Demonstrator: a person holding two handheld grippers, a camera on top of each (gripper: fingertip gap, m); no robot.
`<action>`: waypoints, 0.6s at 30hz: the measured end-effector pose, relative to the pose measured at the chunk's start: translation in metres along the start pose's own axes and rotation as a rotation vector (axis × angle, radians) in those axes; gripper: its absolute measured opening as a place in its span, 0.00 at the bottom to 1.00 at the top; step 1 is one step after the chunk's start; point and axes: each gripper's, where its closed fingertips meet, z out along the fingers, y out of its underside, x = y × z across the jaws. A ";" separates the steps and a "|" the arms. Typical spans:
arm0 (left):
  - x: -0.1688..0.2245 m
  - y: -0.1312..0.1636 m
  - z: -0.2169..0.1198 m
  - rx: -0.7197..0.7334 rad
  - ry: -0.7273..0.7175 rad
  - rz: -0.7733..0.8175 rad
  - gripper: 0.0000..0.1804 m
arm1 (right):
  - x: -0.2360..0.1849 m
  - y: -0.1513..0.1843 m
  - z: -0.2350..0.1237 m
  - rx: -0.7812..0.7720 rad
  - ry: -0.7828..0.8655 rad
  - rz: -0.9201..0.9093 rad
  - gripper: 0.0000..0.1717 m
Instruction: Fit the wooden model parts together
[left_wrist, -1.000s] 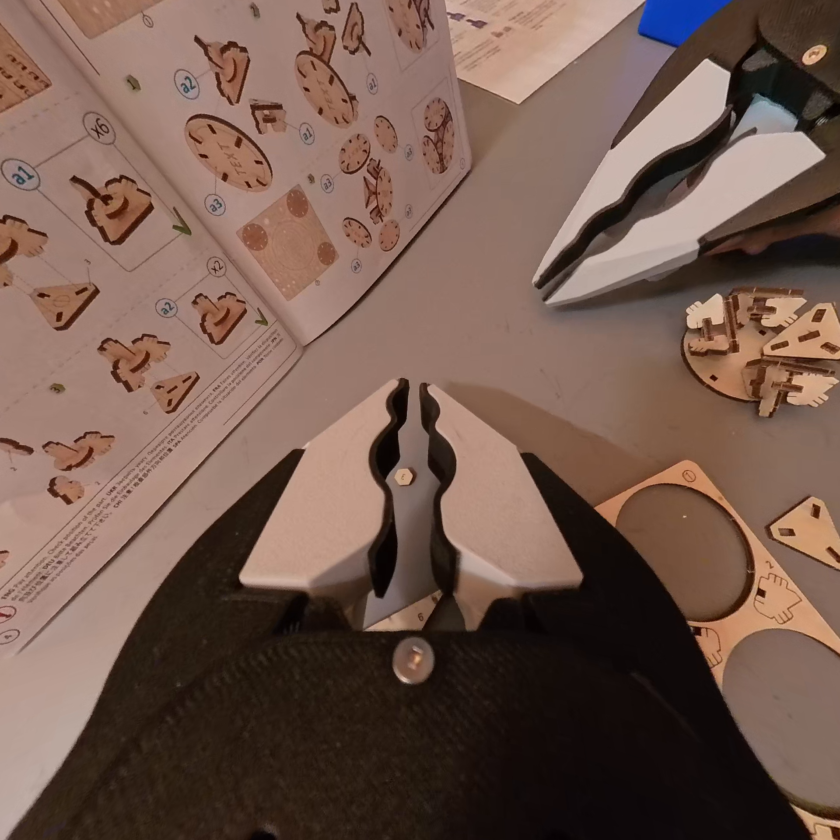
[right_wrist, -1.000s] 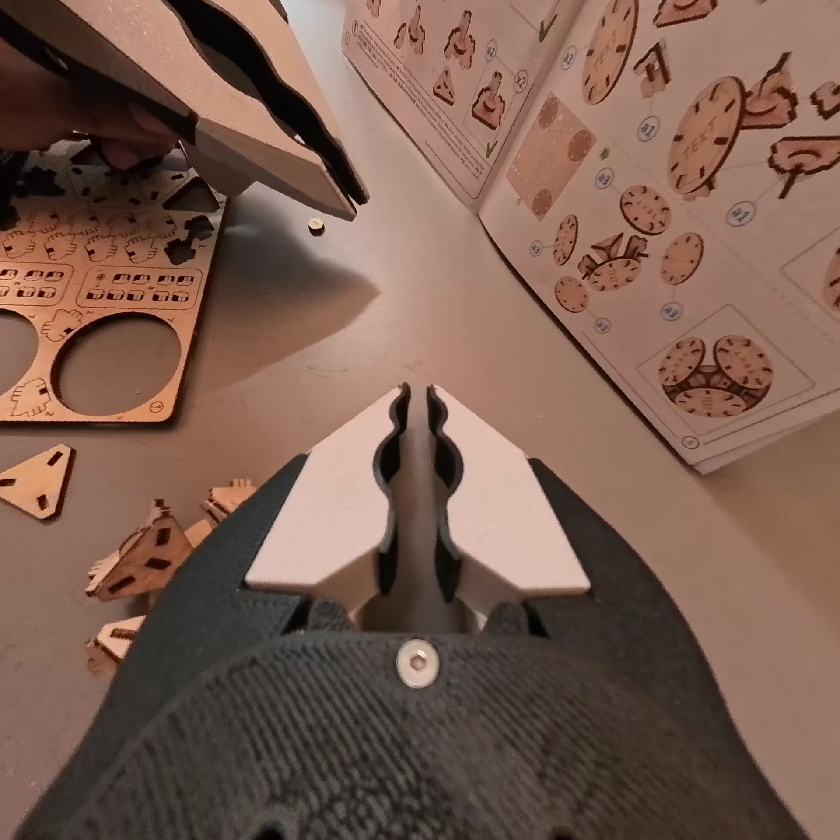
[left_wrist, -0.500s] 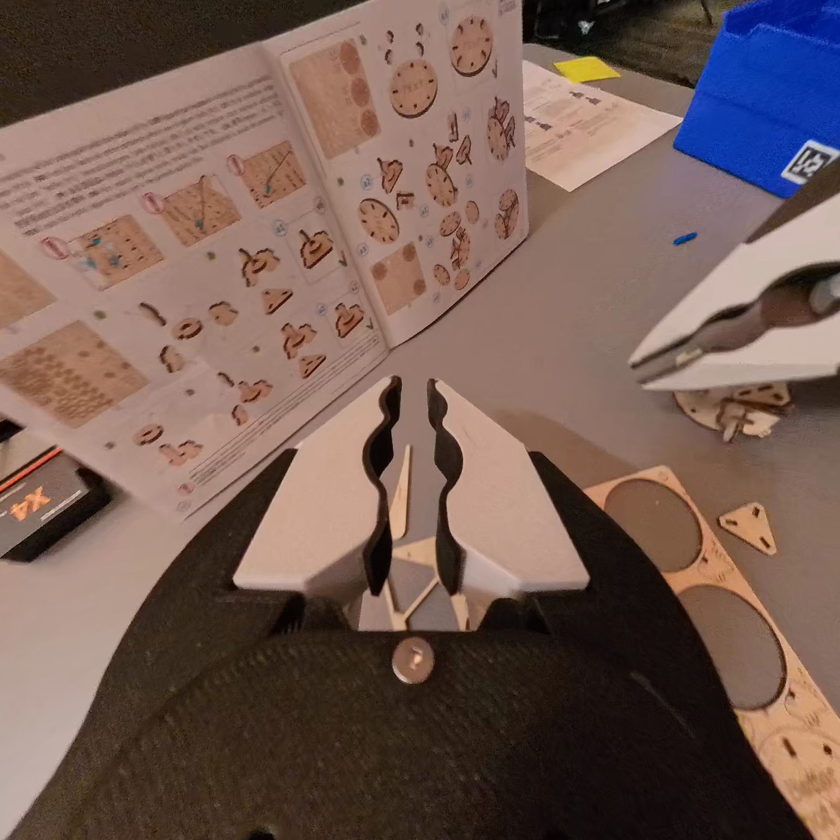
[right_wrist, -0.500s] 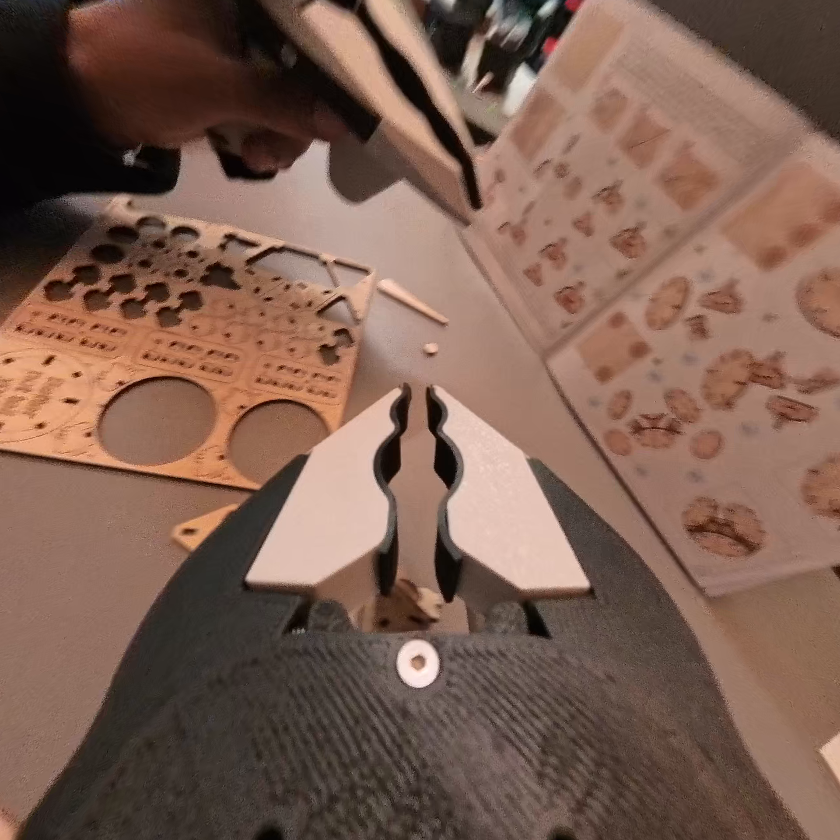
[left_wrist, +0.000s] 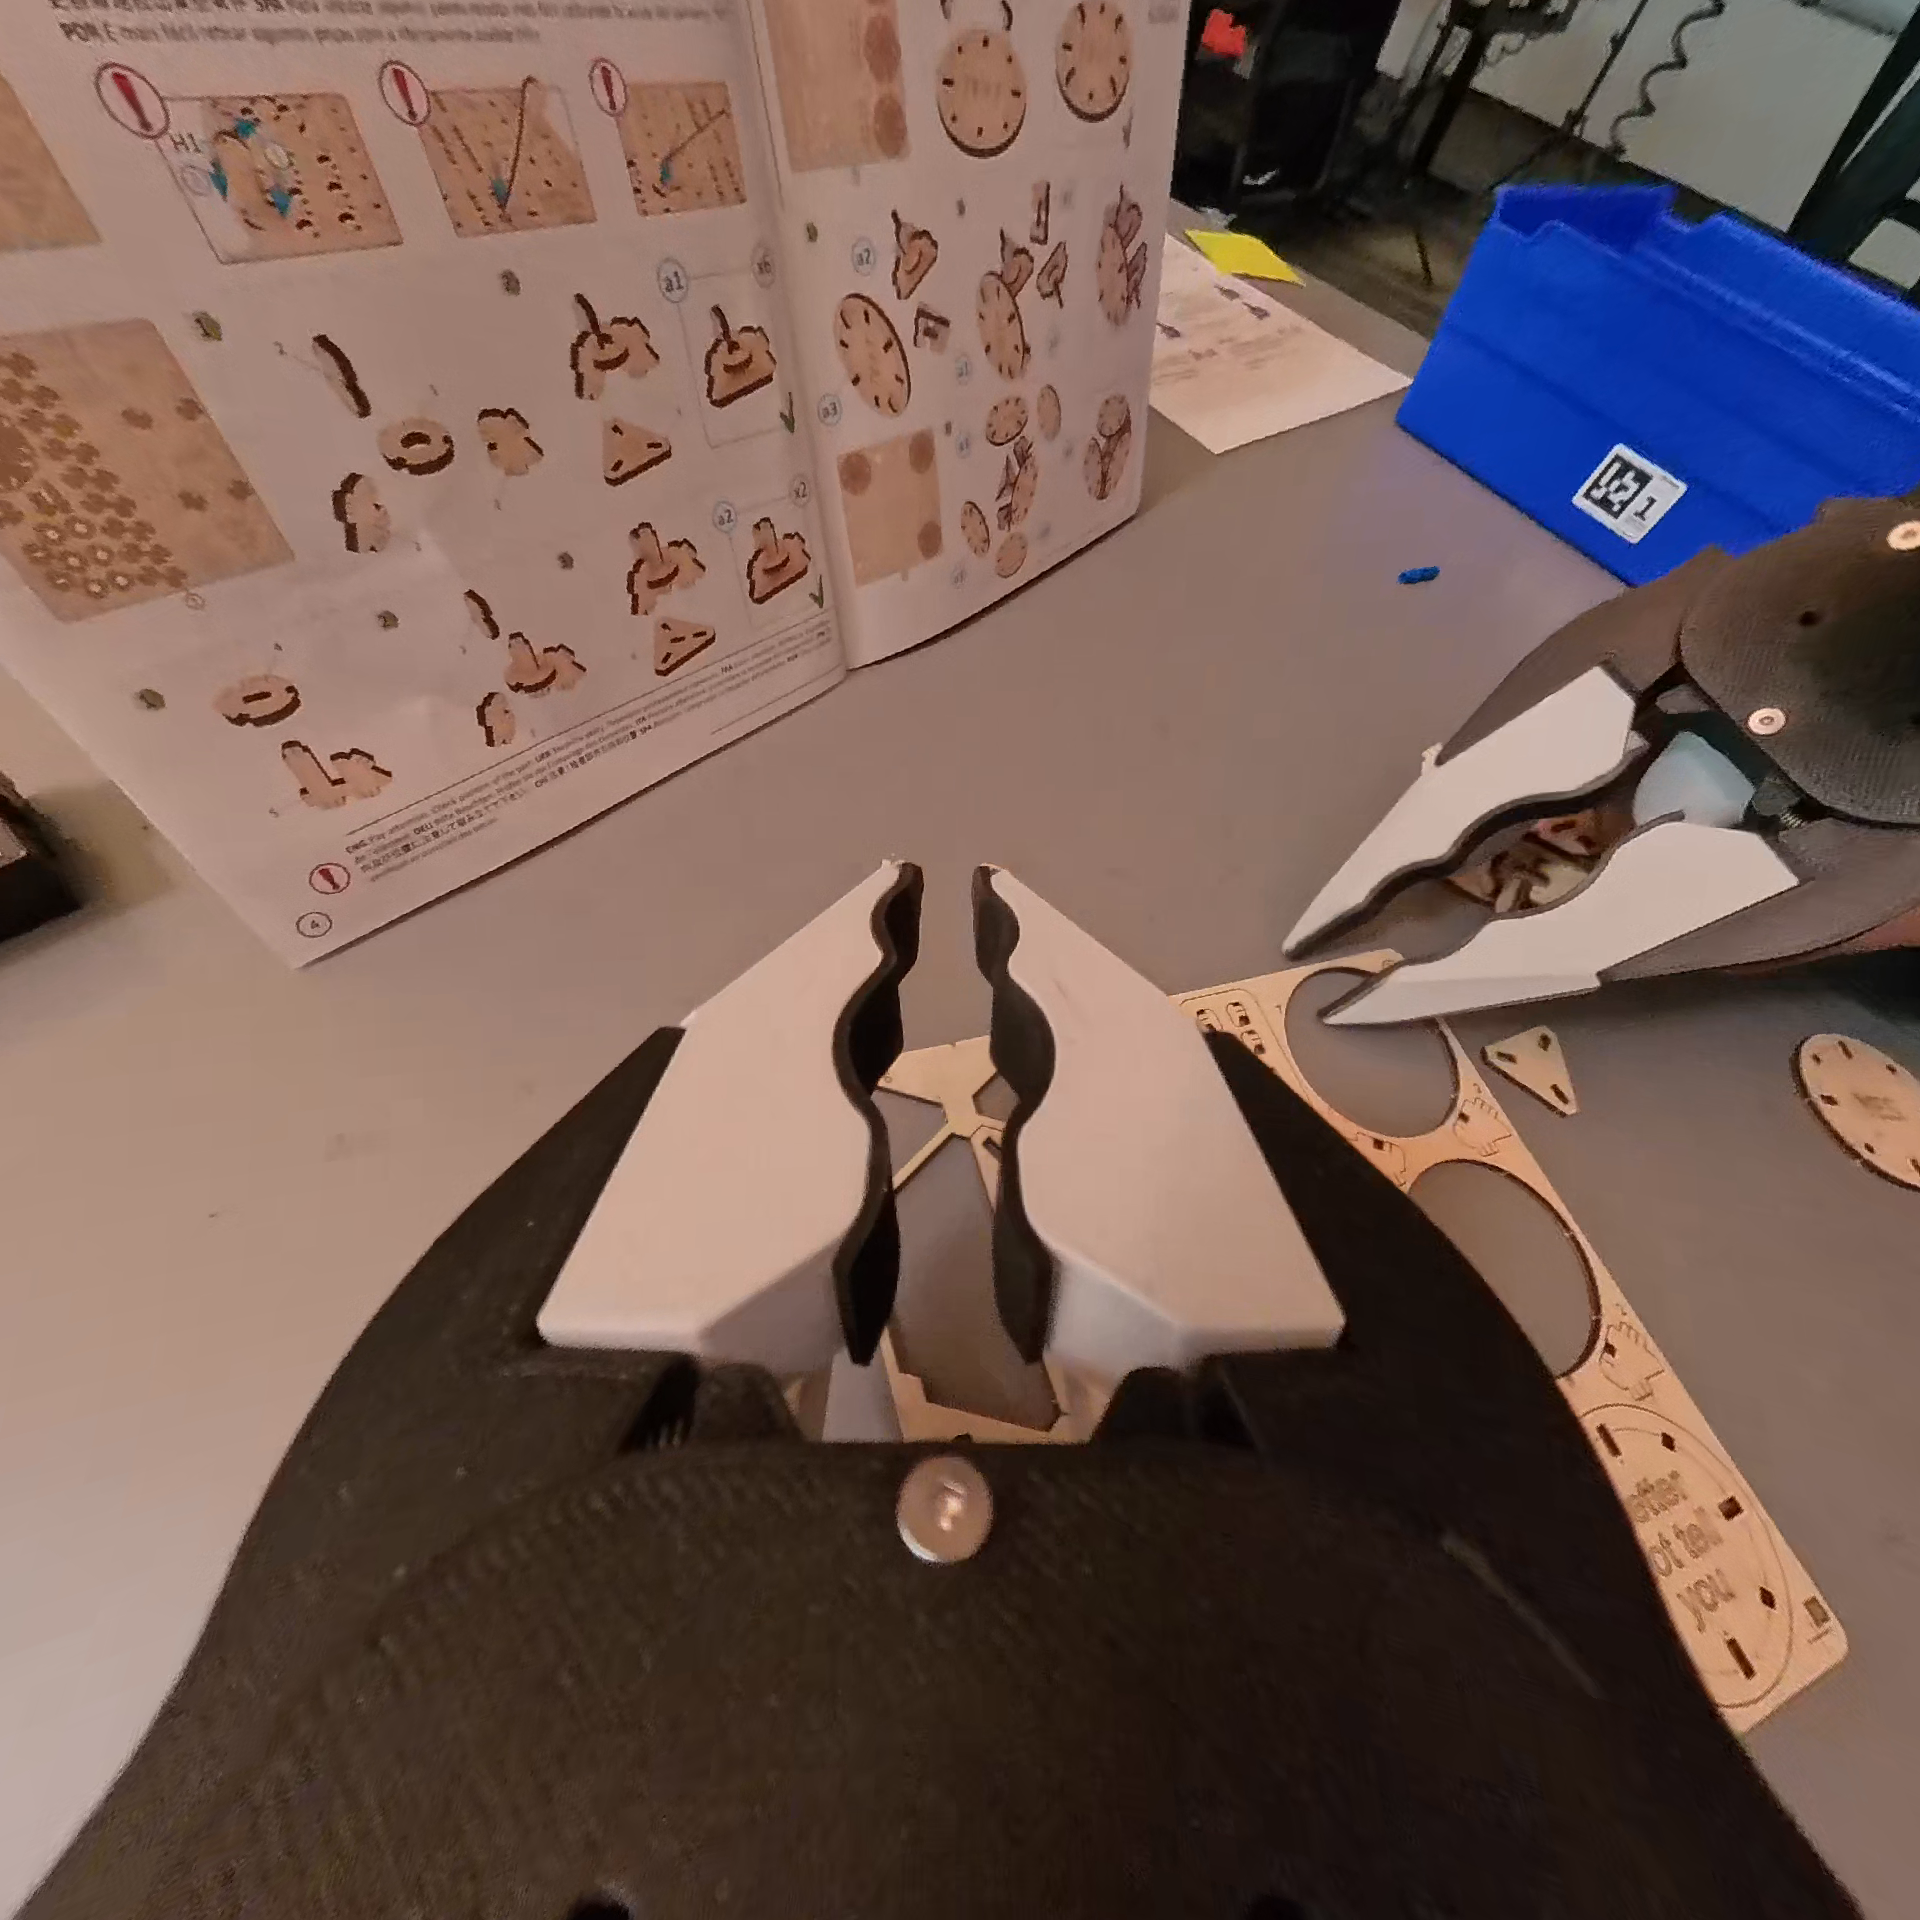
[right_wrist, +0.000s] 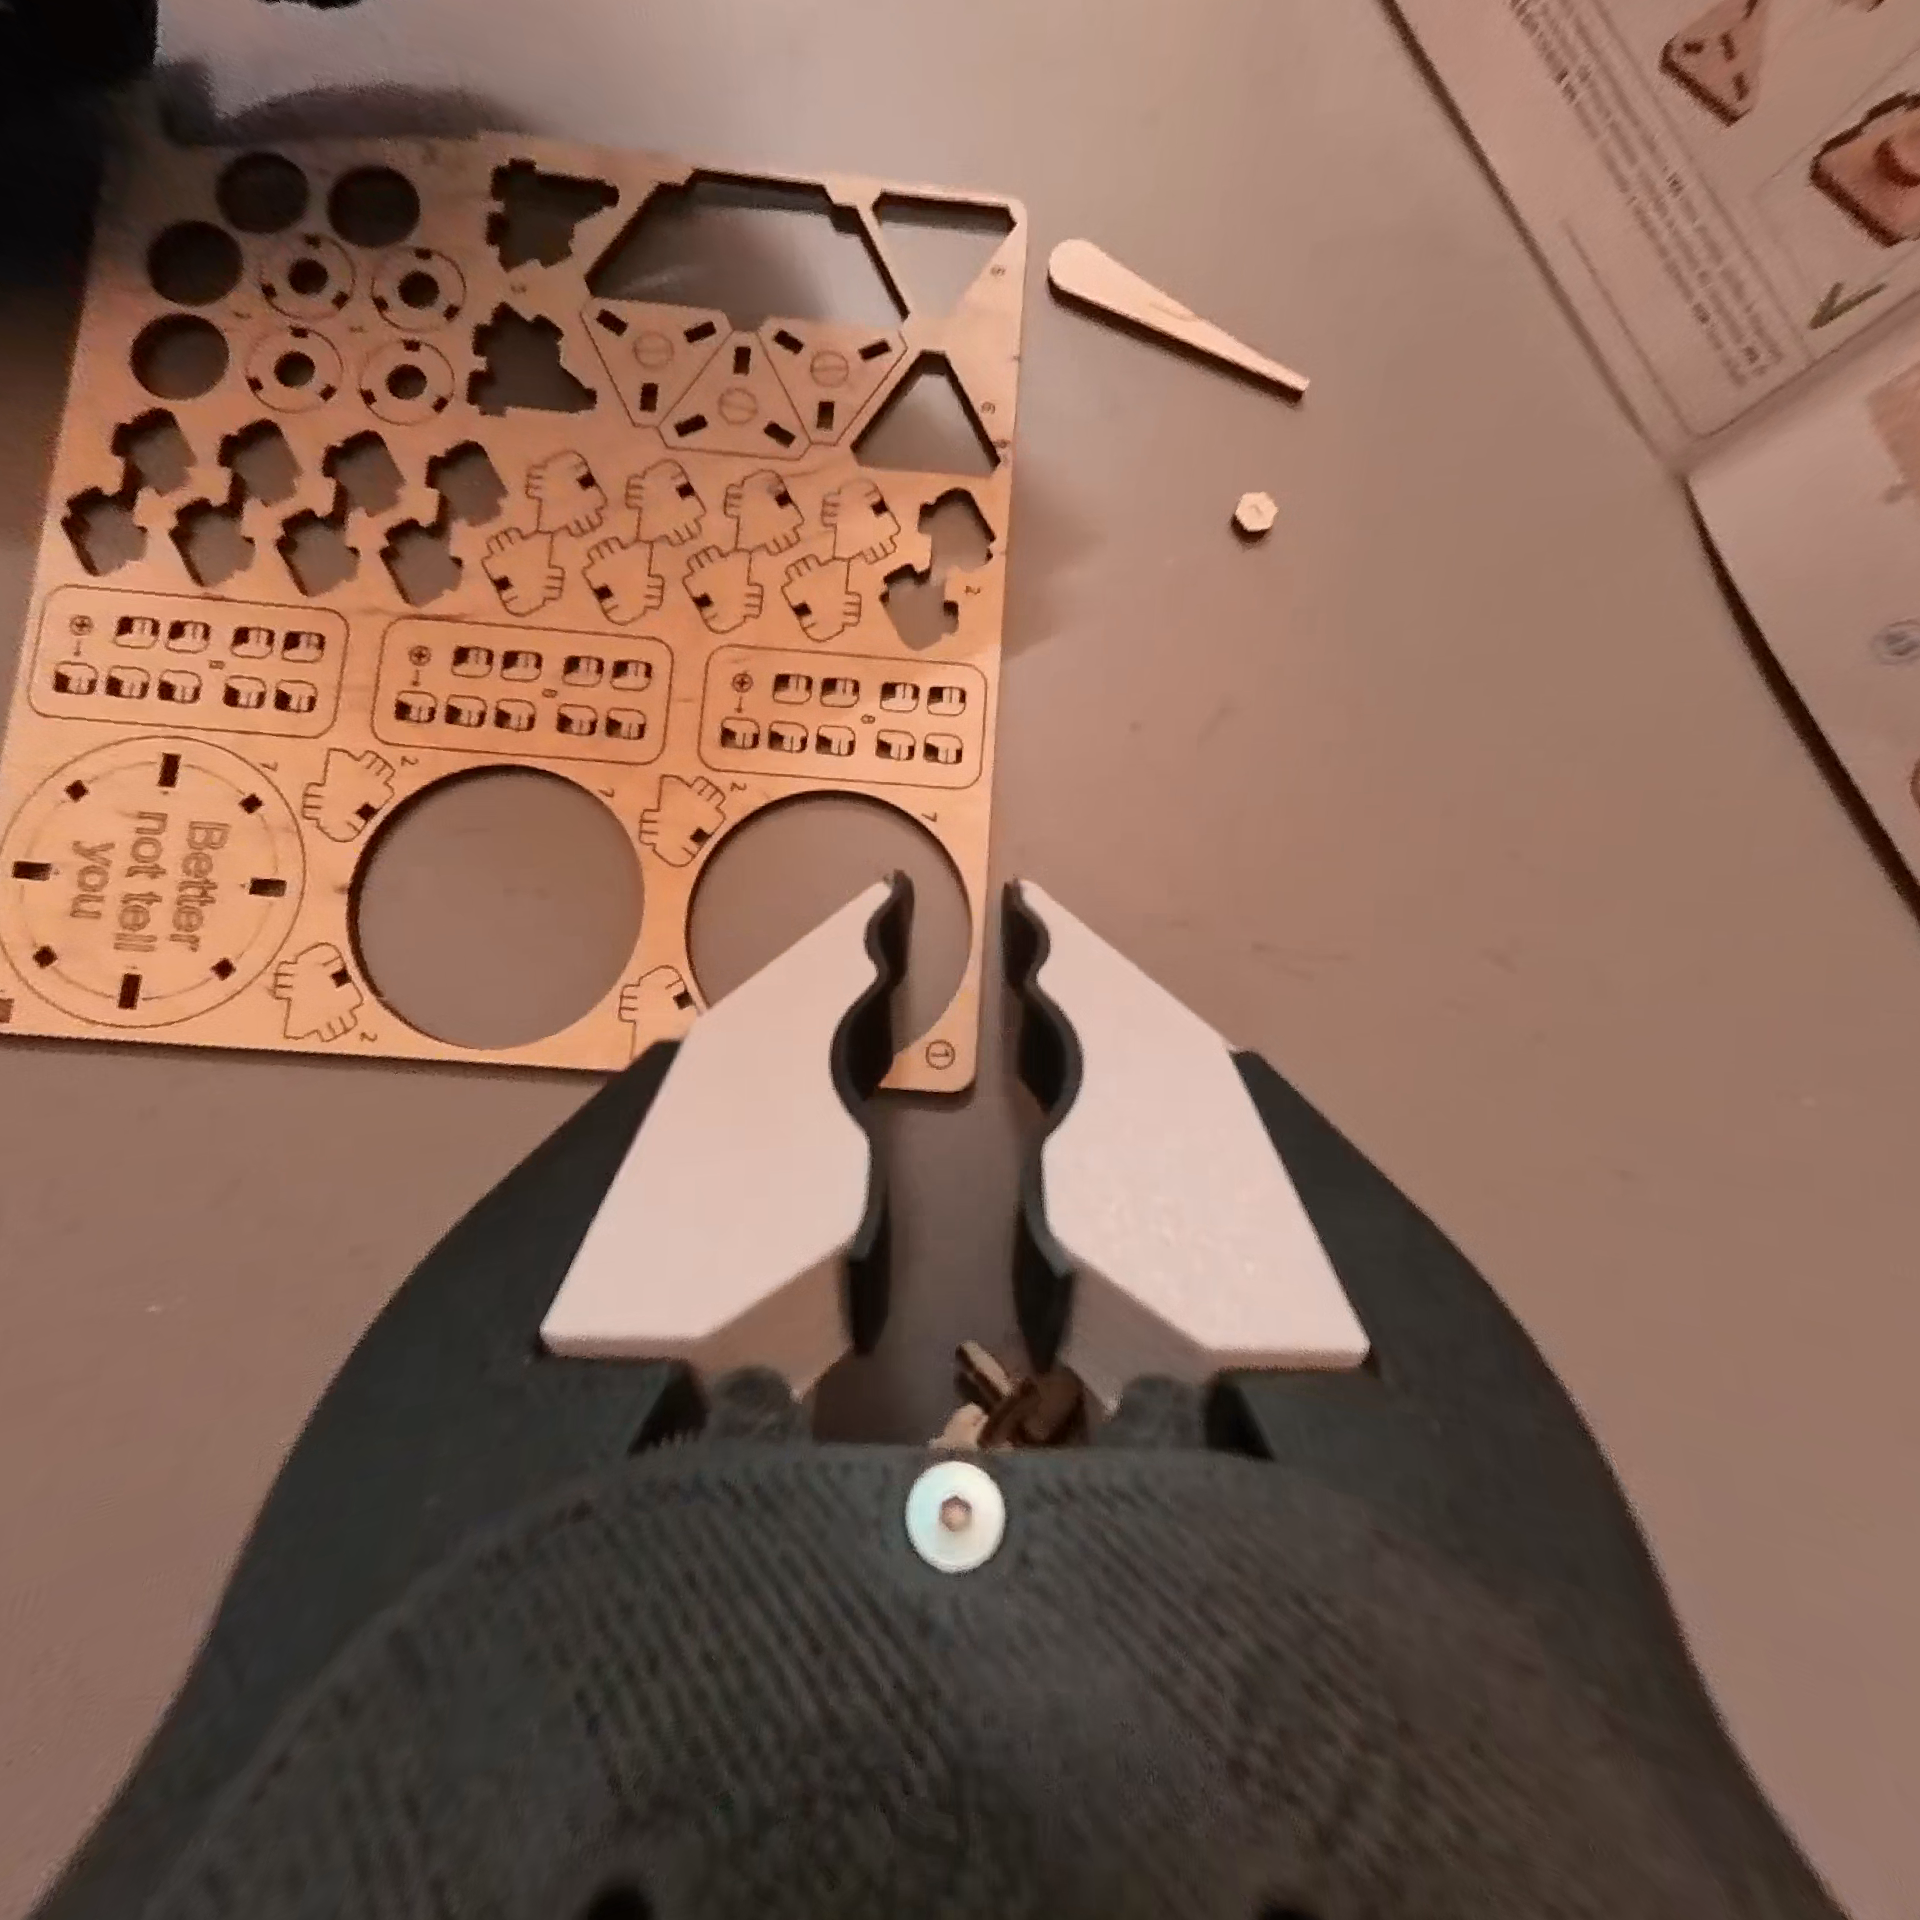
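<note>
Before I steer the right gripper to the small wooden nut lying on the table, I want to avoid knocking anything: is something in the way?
Nothing visible. Bare grey table lies between the open right gripper and the nut. The wooden sheet sits to the left, the wooden pointer beyond the nut.
</note>
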 end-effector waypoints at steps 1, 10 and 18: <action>-0.002 0.001 0.000 -0.002 -0.005 -0.001 0.05 | -0.001 0.000 0.000 -0.009 0.012 -0.014 0.06; -0.010 0.005 0.001 -0.005 -0.006 -0.017 0.08 | -0.006 0.001 -0.003 -0.022 0.049 -0.097 0.01; 0.049 -0.014 -0.017 0.052 0.416 -0.067 0.43 | -0.003 -0.034 -0.049 0.274 0.066 -0.274 0.00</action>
